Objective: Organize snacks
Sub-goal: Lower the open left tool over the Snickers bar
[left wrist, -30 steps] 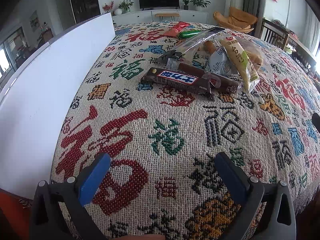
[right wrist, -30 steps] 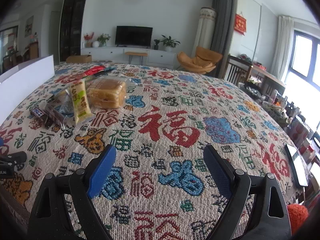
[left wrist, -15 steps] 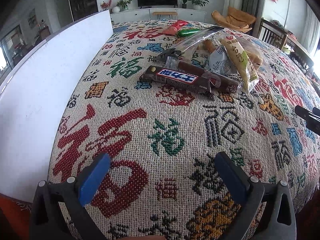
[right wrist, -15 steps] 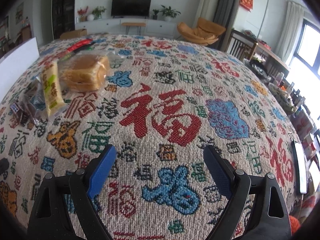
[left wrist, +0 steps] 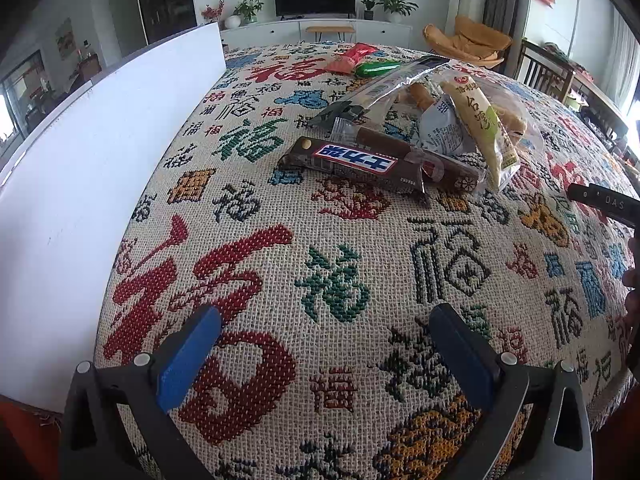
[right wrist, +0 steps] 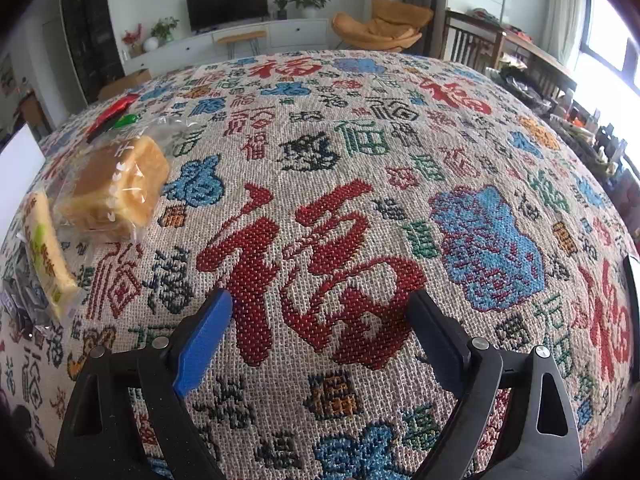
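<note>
A white board (left wrist: 100, 184) stood along the left edge of the table, on a woven tablecloth (left wrist: 340, 260) covered with the character 福. The left gripper (left wrist: 326, 344) hovered over the near edge, its blue fingers (left wrist: 188, 356) wide apart and empty. Toward the far edge lay the snacks: a brown Snickers bar (left wrist: 352, 160) printed 士力架, then a yellow pack (left wrist: 482, 128) reading 台湾, then a bagged bread loaf (right wrist: 116, 184). The right gripper (right wrist: 320, 336) also stood spread, holding nothing; "DAS" showed on its body.
</note>
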